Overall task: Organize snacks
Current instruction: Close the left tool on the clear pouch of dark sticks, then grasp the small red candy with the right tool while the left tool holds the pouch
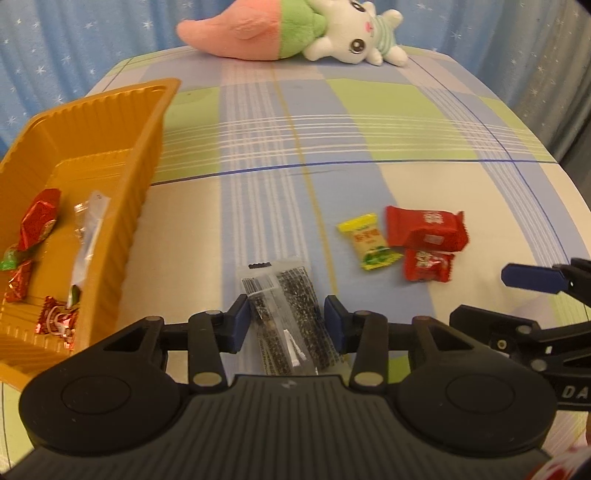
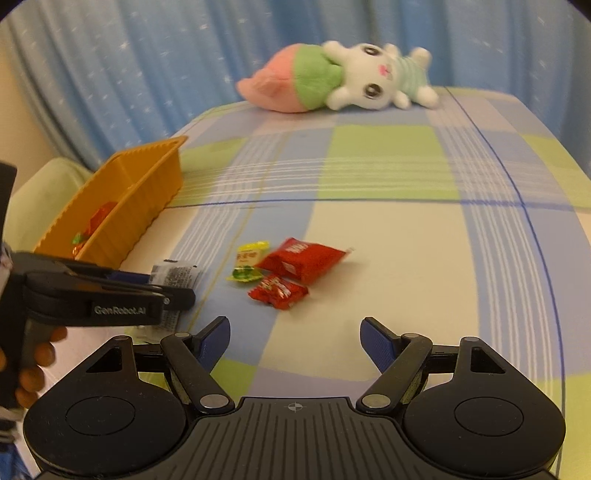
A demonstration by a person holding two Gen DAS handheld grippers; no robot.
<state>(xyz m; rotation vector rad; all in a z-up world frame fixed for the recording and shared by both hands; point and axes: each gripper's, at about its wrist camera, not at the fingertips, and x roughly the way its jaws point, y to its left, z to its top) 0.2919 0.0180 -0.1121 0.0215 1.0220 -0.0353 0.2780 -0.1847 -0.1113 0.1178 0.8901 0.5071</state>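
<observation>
Your left tool [image 1: 283, 320] straddles the clear sesame-stick packet [image 1: 286, 314] on the bed [image 1: 406, 177], pads close beside it, not visibly pressing. Centre the pads before lifting toward the orange tray [image 1: 122, 206]. Your right tool [image 2: 294, 341] hangs released near the red snack packs [image 2: 299, 260]. Legible writing: "GenRobot.AI" on the left tool.

Home bedroom, plaid bedsheet [image 1: 369, 122], plush toy [image 1: 295, 29], starry curtain [image 1: 74, 37]

Tray [image 1: 110, 155] at the bed's [image 1: 369, 147] left, sweets [image 1: 38, 221] inside. Three packets [image 1: 424, 232] clustered right of the sachet [image 1: 291, 314]. Plush toy [image 1: 295, 29] behind, at the far edge.
</observation>
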